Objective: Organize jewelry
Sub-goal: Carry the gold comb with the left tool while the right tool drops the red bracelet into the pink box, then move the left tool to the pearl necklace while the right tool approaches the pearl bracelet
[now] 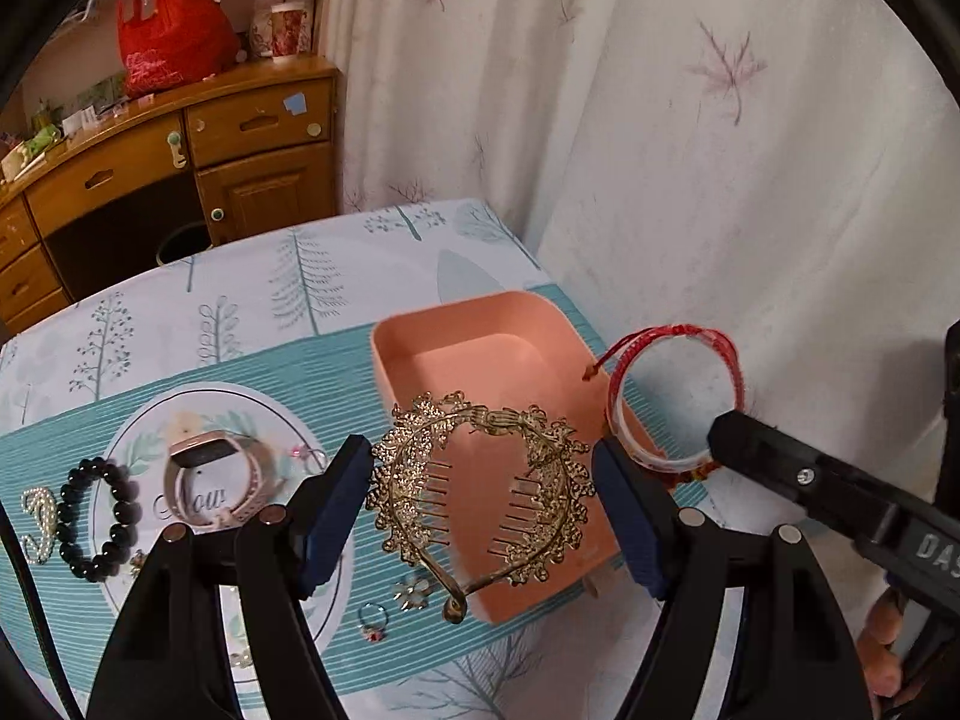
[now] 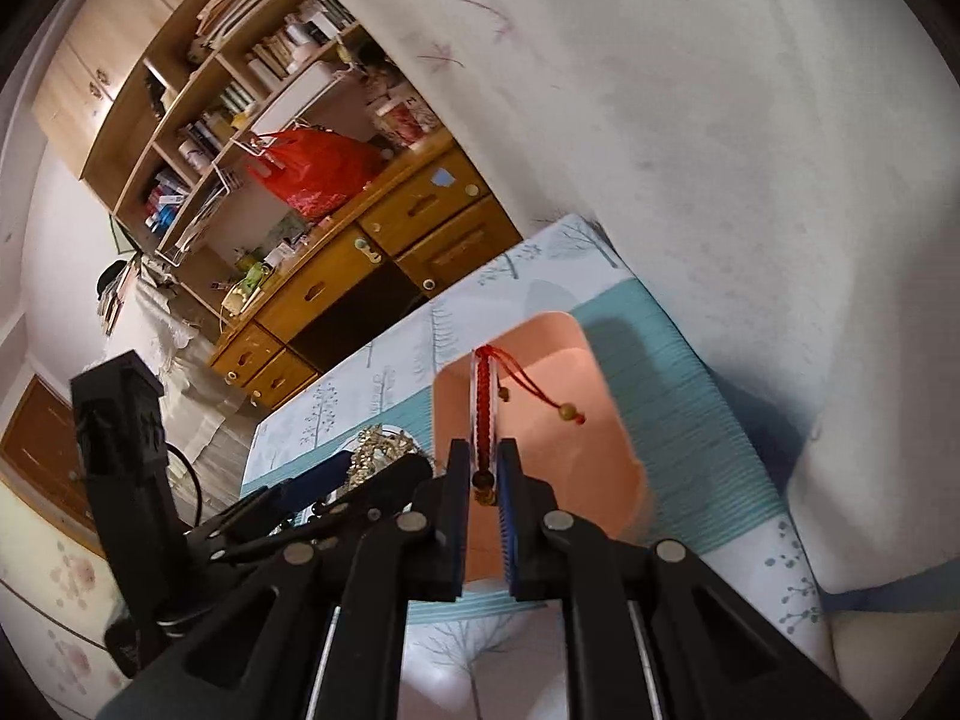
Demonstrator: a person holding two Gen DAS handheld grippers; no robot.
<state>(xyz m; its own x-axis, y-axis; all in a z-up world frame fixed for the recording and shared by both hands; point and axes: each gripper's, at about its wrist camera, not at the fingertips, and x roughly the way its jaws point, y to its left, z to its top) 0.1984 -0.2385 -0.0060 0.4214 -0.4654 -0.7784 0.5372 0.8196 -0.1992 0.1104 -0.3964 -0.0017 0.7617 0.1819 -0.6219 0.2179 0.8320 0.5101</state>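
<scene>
Nearest, the left gripper (image 1: pixel 480 480) has its jaws clamped on a gold filigree hair comb (image 1: pixel 480 492), held partly above the near end of a pink tray (image 1: pixel 480 336). Just right of it, the right gripper (image 2: pixel 483 480) pinches a red braided bracelet (image 2: pixel 485 414) together with a clear bangle, upright on edge above the tray; a red cord with small beads dangles off it. Lower left on the tabletop (image 1: pixel 270 360) lie a small ring (image 1: pixel 373 621), a black bead bracelet (image 1: pixel 99 519), a pearl piece (image 1: pixel 39 525) and a pink watch (image 1: pixel 213 480). Farther off, a wooden desk (image 1: pixel 180 168) carries a red bag (image 1: pixel 171 30).
</scene>
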